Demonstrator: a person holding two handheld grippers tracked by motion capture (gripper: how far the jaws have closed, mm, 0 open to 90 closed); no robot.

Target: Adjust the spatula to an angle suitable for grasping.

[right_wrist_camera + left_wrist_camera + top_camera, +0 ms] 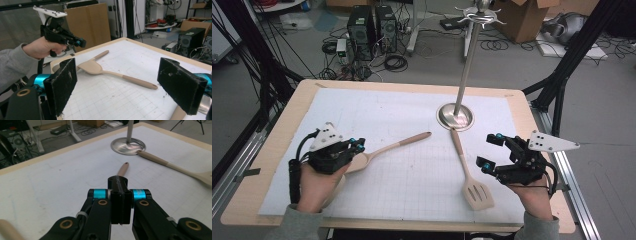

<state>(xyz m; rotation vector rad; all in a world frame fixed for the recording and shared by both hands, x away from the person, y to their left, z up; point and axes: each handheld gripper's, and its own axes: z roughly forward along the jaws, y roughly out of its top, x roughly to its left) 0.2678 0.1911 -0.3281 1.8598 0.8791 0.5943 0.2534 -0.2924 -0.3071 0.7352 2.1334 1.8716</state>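
Two wooden utensils lie on the white mat [412, 165], and a metal stand [456, 115] with hooks on top rises at the far side of it. I take this stand as the landmark. The work seems to be hanging the utensils on it, and this step looks like the approach before any pick, since neither utensil is gripped.

The slotted spatula [472, 177] lies on the near side of the stand, and the tip of its handle touches the round base. The solid spatula [384, 150] lies to the left of the stand and nearer to the person, with its handle pointing toward the base.

The left gripper [358, 145] hovers above the blade end of the solid spatula. Its jaws are pressed together and hold nothing. The right gripper [492, 152] waits to the right of the slotted spatula, a little nearer than the base, with its jaws wide apart and empty.

For the next move, I think the left gripper must first spread its jaws, then come down over the handle of the solid spatula and close there.
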